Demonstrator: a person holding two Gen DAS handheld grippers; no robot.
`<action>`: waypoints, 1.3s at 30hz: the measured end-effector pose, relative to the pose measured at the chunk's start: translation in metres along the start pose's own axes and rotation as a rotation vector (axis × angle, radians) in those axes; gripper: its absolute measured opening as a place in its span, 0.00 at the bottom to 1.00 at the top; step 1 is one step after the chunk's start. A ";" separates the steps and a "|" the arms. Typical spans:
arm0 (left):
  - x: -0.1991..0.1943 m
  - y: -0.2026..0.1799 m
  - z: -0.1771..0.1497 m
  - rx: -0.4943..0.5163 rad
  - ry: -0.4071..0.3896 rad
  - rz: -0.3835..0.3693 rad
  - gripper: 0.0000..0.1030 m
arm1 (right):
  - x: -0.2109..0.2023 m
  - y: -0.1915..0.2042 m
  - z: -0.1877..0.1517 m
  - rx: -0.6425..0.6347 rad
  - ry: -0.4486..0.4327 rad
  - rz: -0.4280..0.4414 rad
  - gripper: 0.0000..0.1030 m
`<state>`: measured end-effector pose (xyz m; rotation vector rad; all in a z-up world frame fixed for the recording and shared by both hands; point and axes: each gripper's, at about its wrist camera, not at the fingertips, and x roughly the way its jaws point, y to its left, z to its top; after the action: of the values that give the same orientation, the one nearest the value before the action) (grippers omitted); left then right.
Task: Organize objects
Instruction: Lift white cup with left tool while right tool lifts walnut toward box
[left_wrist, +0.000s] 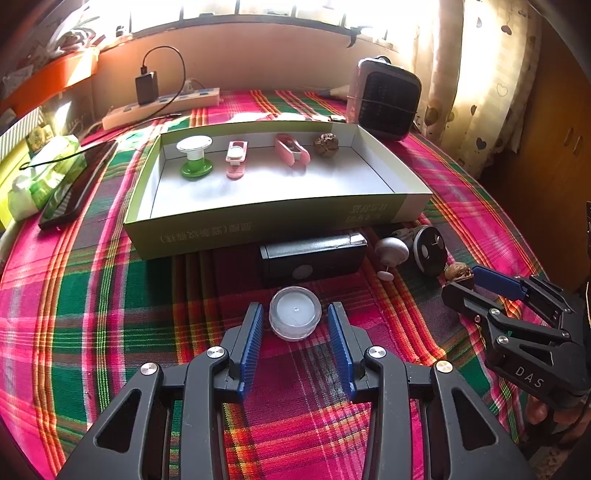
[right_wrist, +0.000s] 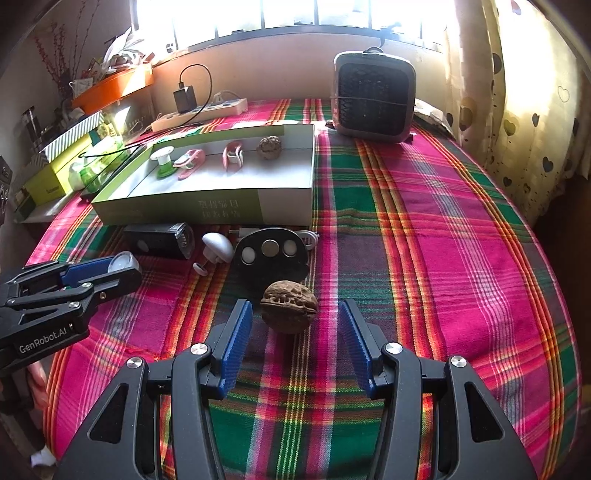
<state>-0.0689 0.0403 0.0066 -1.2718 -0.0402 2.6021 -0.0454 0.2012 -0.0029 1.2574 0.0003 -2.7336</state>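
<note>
A clear round tealight (left_wrist: 294, 316) lies on the plaid cloth between the open fingers of my left gripper (left_wrist: 295, 314), not gripped; it also shows in the right wrist view (right_wrist: 123, 262). A brown walnut (right_wrist: 289, 306) lies between the open fingers of my right gripper (right_wrist: 296, 314); it also shows in the left wrist view (left_wrist: 459, 275). A green-sided cardboard box (left_wrist: 258, 218) holds a green-and-white spool (left_wrist: 195, 157), two pink items (left_wrist: 236, 159) (left_wrist: 291, 149) and another walnut (left_wrist: 326, 144).
In front of the box lie a black rectangular device (left_wrist: 314, 256), a white knob (left_wrist: 391, 251) and a black disc with buttons (right_wrist: 271, 254). A small heater (right_wrist: 373, 98) stands at the back right, a power strip (left_wrist: 162, 107) at the back left, a phone (left_wrist: 74, 184) to the left.
</note>
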 end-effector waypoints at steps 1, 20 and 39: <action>0.000 0.000 0.000 -0.002 -0.001 -0.001 0.33 | 0.001 0.000 0.000 0.002 0.006 0.002 0.49; 0.000 0.001 -0.001 -0.024 -0.018 0.014 0.33 | 0.003 -0.002 0.003 -0.009 0.017 -0.005 0.41; 0.000 -0.005 -0.003 -0.031 -0.022 0.095 0.25 | -0.001 -0.007 -0.001 -0.015 0.003 0.030 0.34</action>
<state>-0.0656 0.0452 0.0055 -1.2852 -0.0249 2.7058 -0.0451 0.2080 -0.0029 1.2477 0.0024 -2.7009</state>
